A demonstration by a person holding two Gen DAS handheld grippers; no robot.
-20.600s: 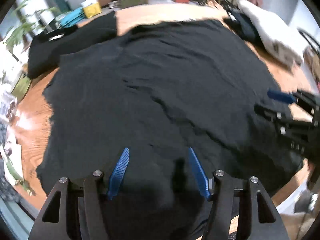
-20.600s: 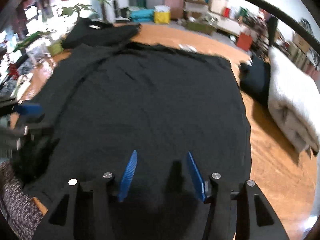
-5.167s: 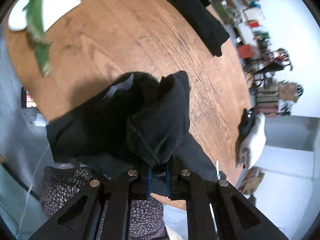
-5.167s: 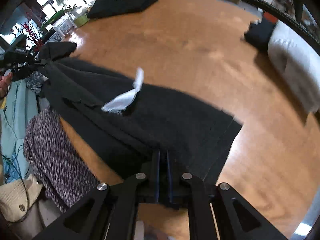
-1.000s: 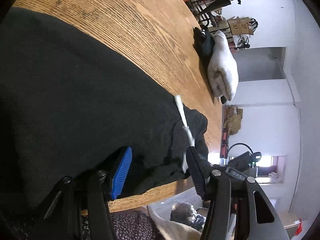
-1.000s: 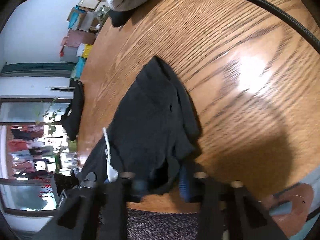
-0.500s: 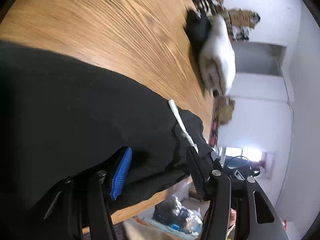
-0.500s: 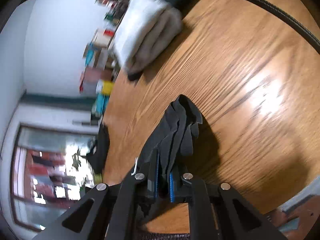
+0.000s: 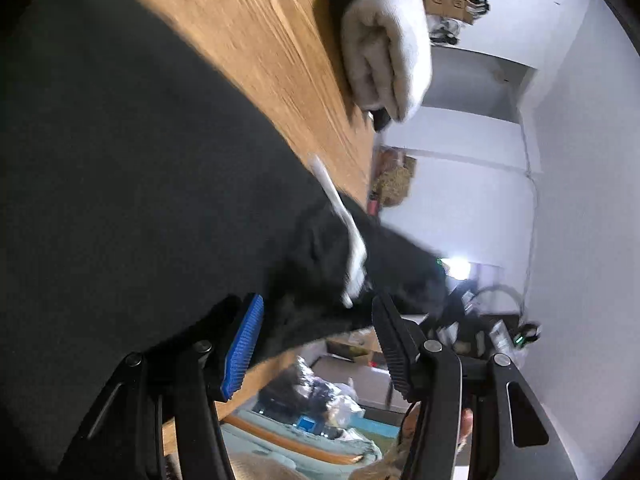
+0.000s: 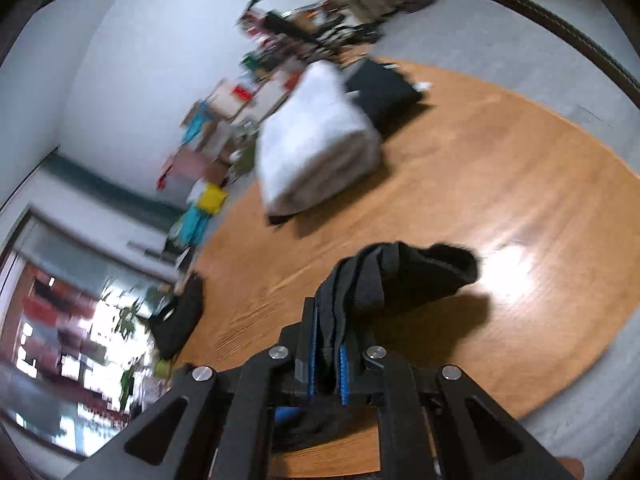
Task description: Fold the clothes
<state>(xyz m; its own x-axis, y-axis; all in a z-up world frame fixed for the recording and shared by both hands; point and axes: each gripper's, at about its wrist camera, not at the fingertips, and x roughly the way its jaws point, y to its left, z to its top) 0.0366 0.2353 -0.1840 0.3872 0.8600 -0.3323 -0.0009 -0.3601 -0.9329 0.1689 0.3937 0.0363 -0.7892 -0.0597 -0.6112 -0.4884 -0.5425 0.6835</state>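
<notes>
A black garment (image 9: 132, 184) lies over the near part of the round wooden table (image 9: 264, 40); a white label (image 9: 340, 208) sticks up from it. My left gripper (image 9: 316, 320) hovers open just above the cloth near the table's edge, its pads touching nothing. In the right wrist view my right gripper (image 10: 330, 328) is shut on a bunched end of the black garment (image 10: 404, 276), which is lifted off the wooden table (image 10: 520, 184) and droops to the right, casting a shadow below.
A folded white cloth (image 10: 316, 144) on a folded black one (image 10: 380, 88) sits at the table's far side, also the white cloth (image 9: 388, 40) in the left view. Another black folded pile (image 10: 176, 316) lies at the left edge. Clutter and boxes fill the room beyond.
My right gripper closed on the garment's end and rose with it, tilting toward level. The left gripper slid across the cloth toward the label end, still open.
</notes>
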